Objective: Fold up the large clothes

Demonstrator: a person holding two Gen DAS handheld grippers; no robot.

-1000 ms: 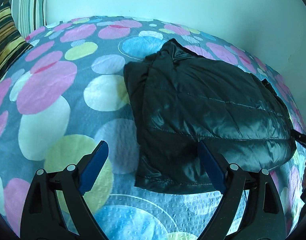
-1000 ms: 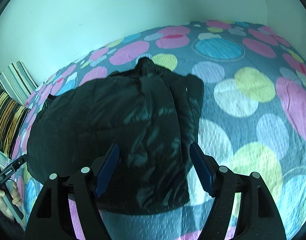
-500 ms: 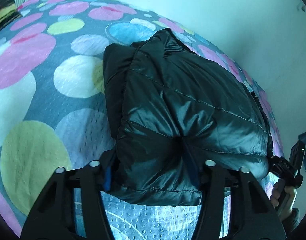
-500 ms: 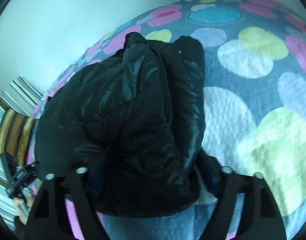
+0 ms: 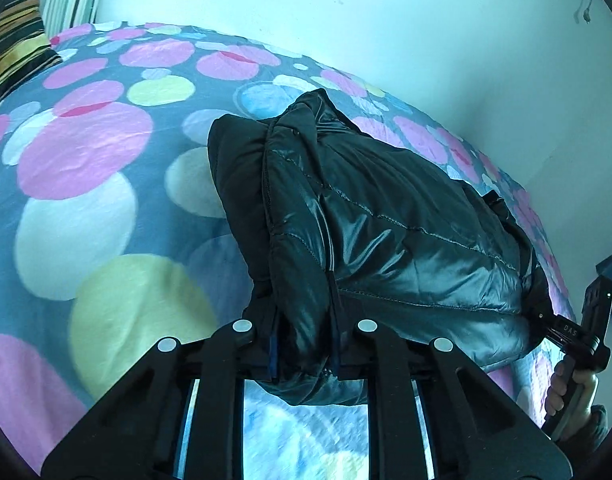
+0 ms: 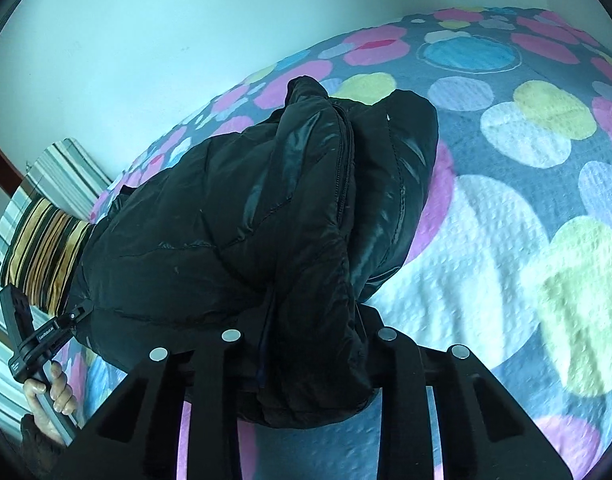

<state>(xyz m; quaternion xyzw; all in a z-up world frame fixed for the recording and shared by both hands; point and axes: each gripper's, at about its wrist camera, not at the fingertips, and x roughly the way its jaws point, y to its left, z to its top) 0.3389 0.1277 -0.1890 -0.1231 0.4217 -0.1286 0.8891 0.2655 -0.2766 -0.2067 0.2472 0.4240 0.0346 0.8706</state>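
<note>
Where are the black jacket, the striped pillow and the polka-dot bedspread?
black jacket (image 5: pixel 406 232): left wrist view, on its shiny quilted top.
striped pillow (image 6: pixel 46 248): right wrist view, on its yellow-striped face.
polka-dot bedspread (image 5: pixel 86 152): left wrist view, on a bare pink dot.

A black, shiny quilted jacket was laid folded into a thick bundle on a bedspread printed with coloured circles. Its near hem was bunched up into two puckered ridges, one at each end, and was lifted slightly. A zip line was seen along the fold.
</note>
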